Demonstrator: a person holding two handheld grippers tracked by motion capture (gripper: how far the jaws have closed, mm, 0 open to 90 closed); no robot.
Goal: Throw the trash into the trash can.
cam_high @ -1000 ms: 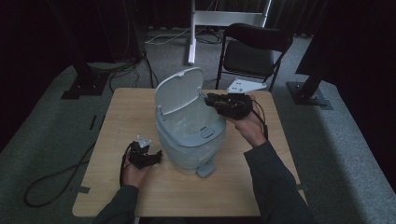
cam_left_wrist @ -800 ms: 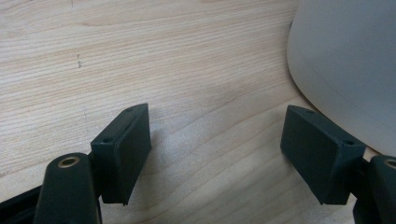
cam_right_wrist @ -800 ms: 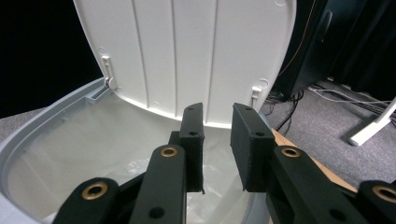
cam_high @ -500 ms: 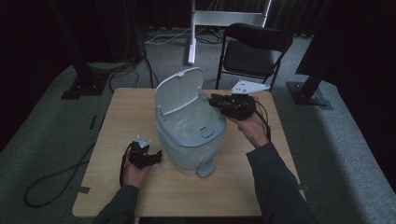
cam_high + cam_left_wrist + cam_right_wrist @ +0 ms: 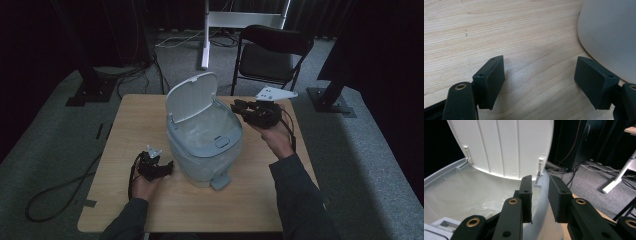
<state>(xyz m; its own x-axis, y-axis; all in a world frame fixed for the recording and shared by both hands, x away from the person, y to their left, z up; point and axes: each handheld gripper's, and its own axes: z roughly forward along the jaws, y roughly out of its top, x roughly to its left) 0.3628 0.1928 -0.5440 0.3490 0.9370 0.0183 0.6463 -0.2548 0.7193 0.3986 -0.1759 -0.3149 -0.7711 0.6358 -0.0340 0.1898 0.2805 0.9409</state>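
Jaws wide on left gripper (image 5: 167,165), unmoved; right gripper (image 5: 237,106), narrowly parted, nearer bin (image 5: 205,150).

Dark grey sleeves (image 5: 300,195); black claw (image 5: 541,192) arms with brass-ringed screw holes

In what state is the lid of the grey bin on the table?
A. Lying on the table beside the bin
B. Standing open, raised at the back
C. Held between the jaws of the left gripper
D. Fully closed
B: the lid stands upright on its hinges behind the bin, with the plastic liner exposed inside.
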